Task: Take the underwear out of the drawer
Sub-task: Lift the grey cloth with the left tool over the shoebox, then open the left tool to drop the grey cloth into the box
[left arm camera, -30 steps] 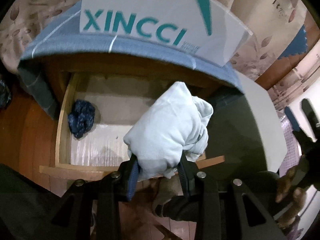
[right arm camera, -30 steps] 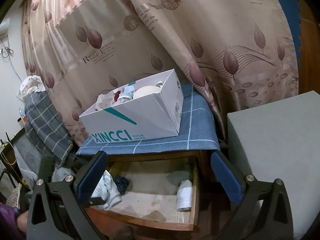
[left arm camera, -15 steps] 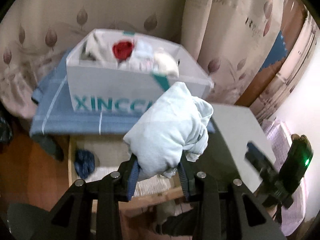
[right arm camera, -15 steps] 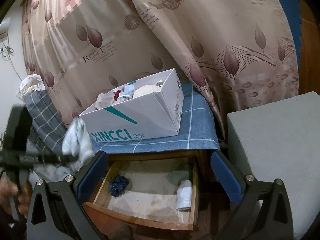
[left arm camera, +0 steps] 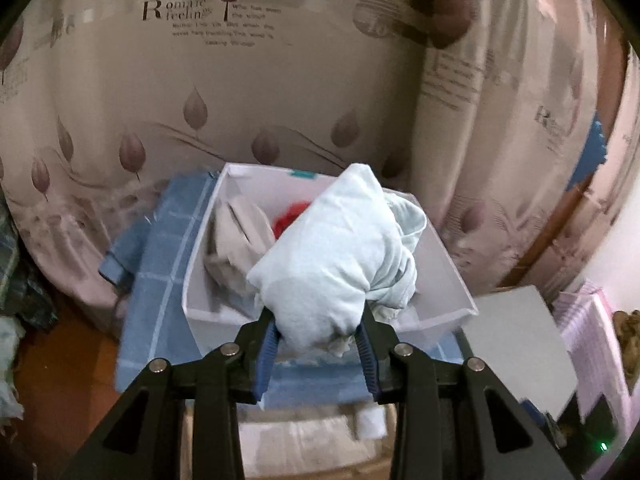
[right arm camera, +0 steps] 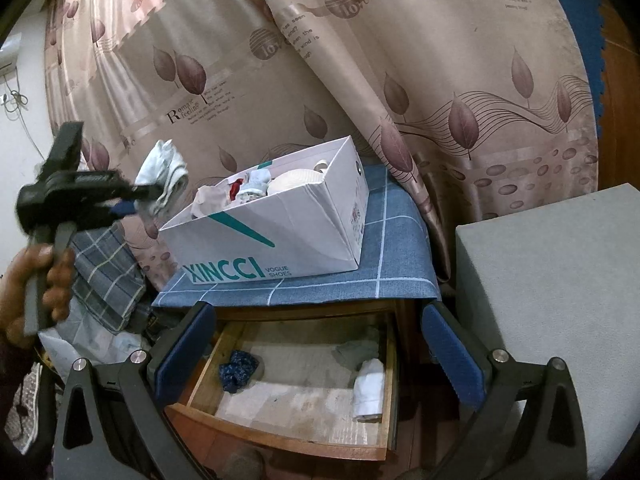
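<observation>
My left gripper (left arm camera: 318, 338) is shut on a pale blue bundle of underwear (left arm camera: 336, 256), held above the near end of a white shoe box (left arm camera: 436, 248). From the right wrist view the same bundle (right arm camera: 166, 174) hangs left of the box (right arm camera: 280, 232), in the left gripper (right arm camera: 144, 196) that a hand (right arm camera: 36, 280) carries. The wooden drawer (right arm camera: 288, 440) stands pulled out below, with a dark blue piece (right arm camera: 238, 370), a white roll (right arm camera: 370, 390) and a grey piece (right arm camera: 356, 350) inside. My right gripper (right arm camera: 316, 352) hovers open over the drawer, nothing between its fingers.
The box holds several garments, one of them red (left arm camera: 290, 214), and rests on a blue checked cloth (right arm camera: 392, 252) over the nightstand. A leaf-print curtain (right arm camera: 440, 80) hangs behind. A grey block (right arm camera: 552, 300) stands to the right, plaid fabric (right arm camera: 106, 276) to the left.
The left gripper has risen from the drawer with the pale blue bundle, up past the box front to above its open top. The right gripper has stayed still.
</observation>
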The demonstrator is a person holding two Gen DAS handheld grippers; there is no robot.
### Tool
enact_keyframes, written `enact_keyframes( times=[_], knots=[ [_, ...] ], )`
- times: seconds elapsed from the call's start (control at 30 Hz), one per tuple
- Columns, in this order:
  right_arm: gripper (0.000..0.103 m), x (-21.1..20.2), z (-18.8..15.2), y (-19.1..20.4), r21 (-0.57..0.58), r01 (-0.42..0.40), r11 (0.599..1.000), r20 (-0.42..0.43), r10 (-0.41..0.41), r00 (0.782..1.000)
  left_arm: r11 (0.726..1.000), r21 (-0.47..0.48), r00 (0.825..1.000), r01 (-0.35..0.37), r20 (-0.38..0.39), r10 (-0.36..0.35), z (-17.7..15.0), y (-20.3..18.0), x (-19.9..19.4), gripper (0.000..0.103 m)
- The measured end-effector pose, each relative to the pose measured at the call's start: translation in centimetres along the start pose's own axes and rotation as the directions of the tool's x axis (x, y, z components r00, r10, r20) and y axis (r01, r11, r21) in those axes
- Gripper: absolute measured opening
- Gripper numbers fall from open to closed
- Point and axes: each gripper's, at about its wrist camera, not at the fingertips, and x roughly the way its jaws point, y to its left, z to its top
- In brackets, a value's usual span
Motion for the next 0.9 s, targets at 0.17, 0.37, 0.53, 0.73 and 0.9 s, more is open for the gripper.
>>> enact_keyframes(
  times=[0.17, 0.37, 0.53, 0.73, 0.9],
  knots=[
    [0.103, 0.0, 0.0, 0.0, -0.001, 0.000, 1.000, -0.001, 0.000, 1.000, 0.998, -0.001, 0.998, -0.062, -0.028, 0.062, 2.2, 1.0, 3.0, 0.036],
    [0.103, 0.0, -0.1, 0.1, -0.005, 0.000, 1.000, -0.004, 0.000, 1.000, 0.996, -0.009, 0.993, -0.090, -0.083, 0.089, 3.1, 1.8, 6.5, 0.038],
    [0.103, 0.1, -0.1, 0.3, -0.011, 0.001, 1.000, -0.008, -0.001, 1.000, 0.995, -0.023, 0.988, -0.100, -0.123, 0.096, 3.0, 2.4, 8.7, 0.042],
    [0.103, 0.2, -0.1, 0.4, -0.016, 0.003, 1.000, -0.015, -0.004, 1.000, 0.993, -0.029, 0.986, -0.112, -0.127, 0.108, 2.6, 2.9, 9.3, 0.052],
    [0.103, 0.4, -0.1, 0.6, -0.027, 0.006, 1.000, -0.026, -0.007, 1.000, 0.994, -0.028, 0.992, -0.108, -0.072, 0.106, 1.6, 3.4, 6.9, 0.058]
  ],
)
